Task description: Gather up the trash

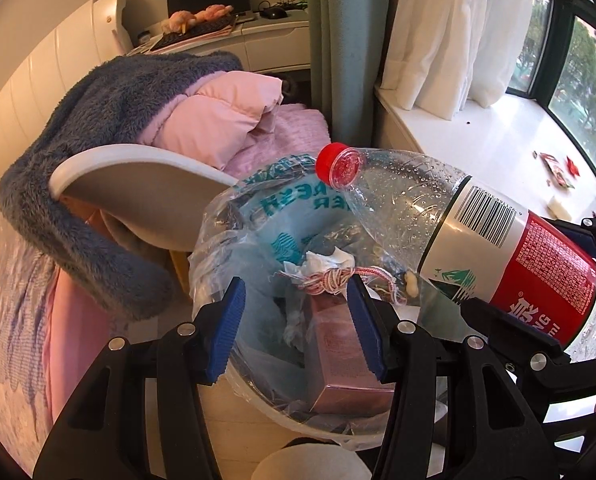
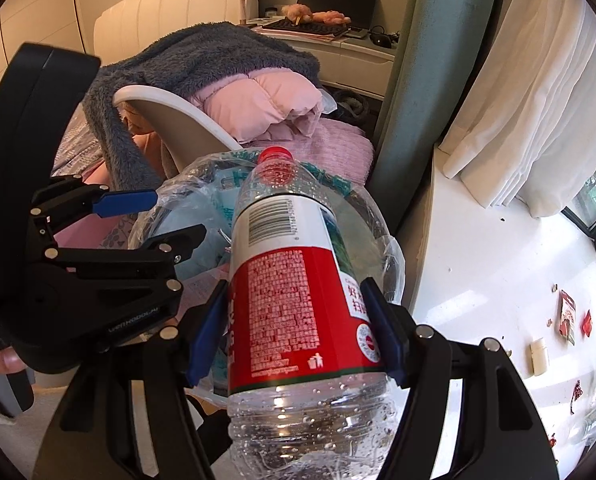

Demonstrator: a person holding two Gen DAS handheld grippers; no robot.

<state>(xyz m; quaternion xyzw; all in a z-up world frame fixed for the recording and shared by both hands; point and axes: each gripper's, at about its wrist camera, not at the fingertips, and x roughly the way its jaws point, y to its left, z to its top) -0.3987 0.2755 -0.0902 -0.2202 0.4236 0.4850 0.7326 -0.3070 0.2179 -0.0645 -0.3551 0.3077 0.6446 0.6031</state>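
My right gripper [image 2: 291, 332] is shut on an empty clear plastic bottle [image 2: 293, 280] with a red and white label and a red cap, held neck-first over the trash bin [image 1: 298, 420]. The bottle also shows in the left wrist view [image 1: 478, 240], coming in from the right. The bin is lined with a clear plastic bag [image 1: 257, 208] and holds tissue, red-white string and a pink box [image 1: 338, 360]. My left gripper [image 1: 295, 320] is open and empty just above the bin's near rim; it also shows in the right wrist view [image 2: 157, 220].
A white chair [image 1: 137, 176] draped with a blue fleece and pink quilt stands behind the bin. A bed is at the left. A white window sill [image 2: 498, 280] at the right carries scraps of red wrapper [image 2: 568, 316] and another bottle. Curtains hang behind.
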